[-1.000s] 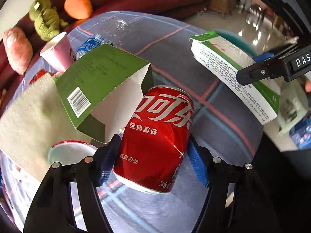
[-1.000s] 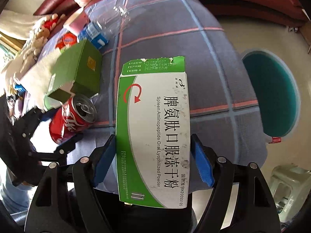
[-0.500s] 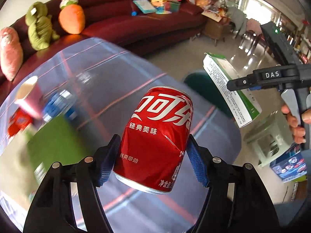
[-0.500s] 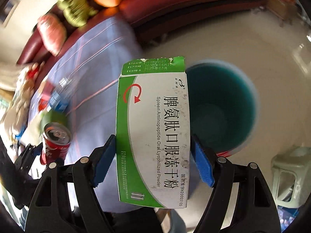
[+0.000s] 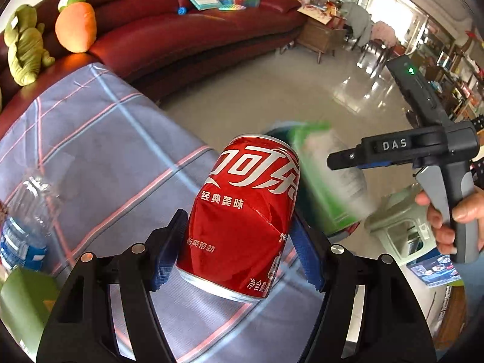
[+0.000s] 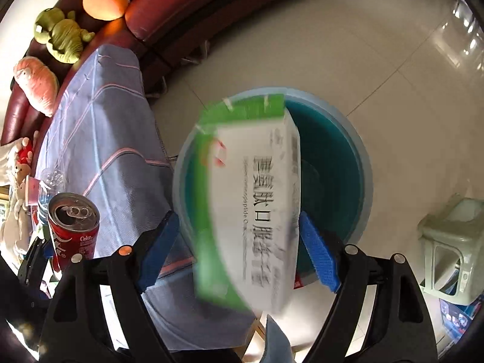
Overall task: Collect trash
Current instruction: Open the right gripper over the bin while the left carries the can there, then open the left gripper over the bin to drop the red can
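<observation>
My left gripper (image 5: 239,242) is shut on a dented red cola can (image 5: 248,211), held tilted above the edge of the table's plaid cloth (image 5: 106,151). The same can (image 6: 74,227) shows at the lower left of the right wrist view. My right gripper (image 6: 239,242) hangs over the round teal bin (image 6: 363,163) on the floor, and its jaws are opening. The white and green medicine box (image 6: 260,199) is blurred and tilted between them, with a gap at the left pad. In the left wrist view that box (image 5: 329,181) is a blur below the right gripper (image 5: 341,161).
A clear plastic bottle (image 5: 27,211) and a green carton (image 5: 24,296) lie on the cloth at the left. A pink cup (image 6: 31,190) stands further back. A red sofa (image 5: 181,30) with plush toys curves behind. A pale green stool (image 6: 450,242) stands right of the bin.
Both grippers swung from over the table out toward the bin. The right jaws widened and the medicine box, held straight before, now tilts and blurs. The can stays gripped.
</observation>
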Motion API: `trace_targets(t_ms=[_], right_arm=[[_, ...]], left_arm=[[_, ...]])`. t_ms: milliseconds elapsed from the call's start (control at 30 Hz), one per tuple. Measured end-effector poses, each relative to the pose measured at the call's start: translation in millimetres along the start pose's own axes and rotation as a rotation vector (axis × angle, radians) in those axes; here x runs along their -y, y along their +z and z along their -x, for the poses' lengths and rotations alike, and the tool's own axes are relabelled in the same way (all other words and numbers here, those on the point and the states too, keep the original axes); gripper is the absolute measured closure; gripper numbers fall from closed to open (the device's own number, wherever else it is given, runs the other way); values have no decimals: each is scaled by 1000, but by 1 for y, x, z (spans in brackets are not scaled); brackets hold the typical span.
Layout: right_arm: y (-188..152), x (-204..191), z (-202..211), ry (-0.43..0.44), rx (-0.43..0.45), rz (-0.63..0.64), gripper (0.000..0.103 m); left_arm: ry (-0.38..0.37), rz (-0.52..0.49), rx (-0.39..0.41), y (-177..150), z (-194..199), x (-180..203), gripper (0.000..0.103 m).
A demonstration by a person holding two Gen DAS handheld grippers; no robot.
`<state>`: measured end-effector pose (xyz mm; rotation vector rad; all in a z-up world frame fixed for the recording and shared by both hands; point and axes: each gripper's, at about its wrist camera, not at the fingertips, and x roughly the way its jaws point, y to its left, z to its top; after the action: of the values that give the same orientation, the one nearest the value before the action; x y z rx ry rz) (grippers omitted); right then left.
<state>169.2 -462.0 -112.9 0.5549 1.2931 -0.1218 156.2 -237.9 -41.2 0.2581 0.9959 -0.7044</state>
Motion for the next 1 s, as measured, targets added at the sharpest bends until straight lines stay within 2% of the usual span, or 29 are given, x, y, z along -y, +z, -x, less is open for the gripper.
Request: trace_targets(t_ms=[100,167,300,700,767,867,1000], right_arm=[[-1,4,1,-1,-1,-5,26],[-2,6,3,-12,2,-1,25],[-6,15,11,-44,6,-2,20],[-14,52,46,-123,60,-51,20],[-15,57,48,-132,55,-59,20],[-15,59,50,-144,55,-62,20],[-15,55,50,-144,51,-54,20]], left_arm=[[-4,-7,-12,3,-7,5,35],[-8,-13,-19,6,-13,7,41],[-14,-24,-32,11,-24,16,41],[-58,-83,-52,40,-57,57,40],[-55,-90,-54,43,-58,61,34],[-30,-88,-57,43,-59,61,14],[-21,-79,-57,40,-58,55,13]])
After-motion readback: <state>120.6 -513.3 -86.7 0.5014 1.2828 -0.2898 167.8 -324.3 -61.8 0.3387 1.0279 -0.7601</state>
